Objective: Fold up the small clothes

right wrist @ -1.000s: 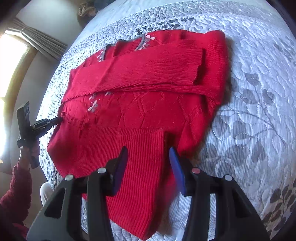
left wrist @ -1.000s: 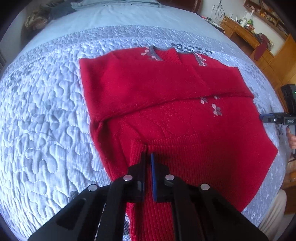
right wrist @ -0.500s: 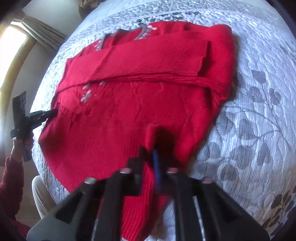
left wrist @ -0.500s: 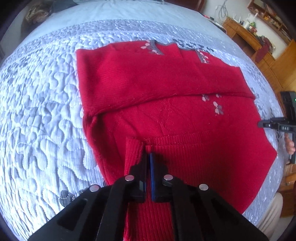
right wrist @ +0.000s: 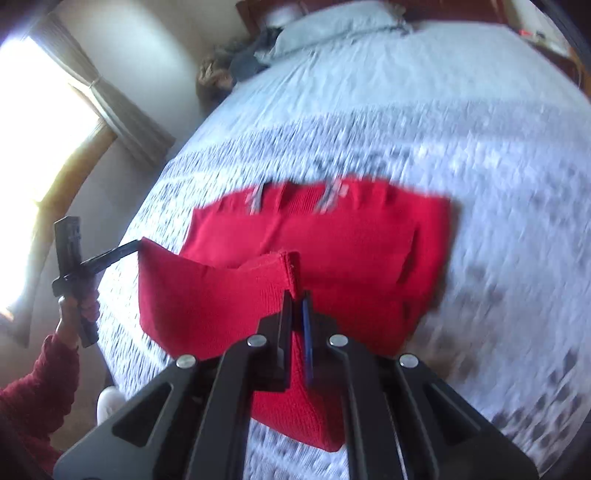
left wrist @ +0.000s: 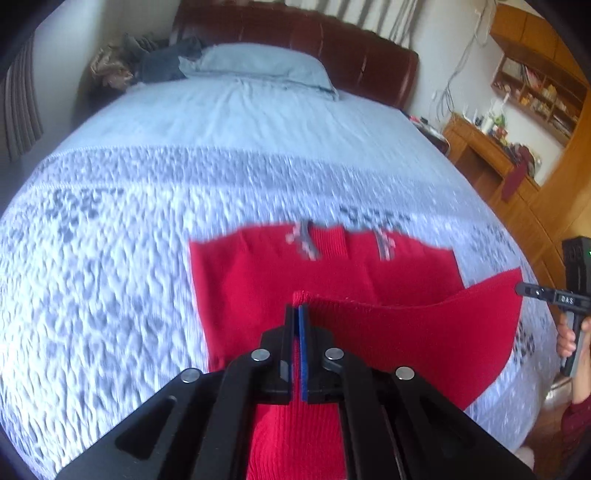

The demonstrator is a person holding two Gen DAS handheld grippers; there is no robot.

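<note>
A red knit sweater (left wrist: pixel 258 273) lies on the grey quilted bed cover (left wrist: pixel 110 258), collar with grey trim at the far side. My left gripper (left wrist: pixel 297 310) is shut on one corner of the sweater's ribbed hem and holds it lifted. My right gripper (right wrist: pixel 297 295) is shut on the other hem corner of the sweater (right wrist: pixel 351 236). The hem hangs raised between the two grippers, above the sweater's upper half. Each gripper shows in the other's view: the right one at the right edge (left wrist: pixel 521 288), the left one at the left (right wrist: pixel 136 243). Both views are motion-blurred.
A pale blue pillow (left wrist: pixel 258 62) and dark headboard (left wrist: pixel 295 29) lie at the bed's far end. A pile of clothes (left wrist: pixel 147 62) sits by the pillow. Wooden desk and shelves (left wrist: pixel 487 147) stand to the right. A bright window (right wrist: pixel 40 122) is on the left.
My right gripper closed on the hem corner. Both grippers have since lifted the hem off the bed and carried it toward the collar; the views now tilt up toward the headboard.
</note>
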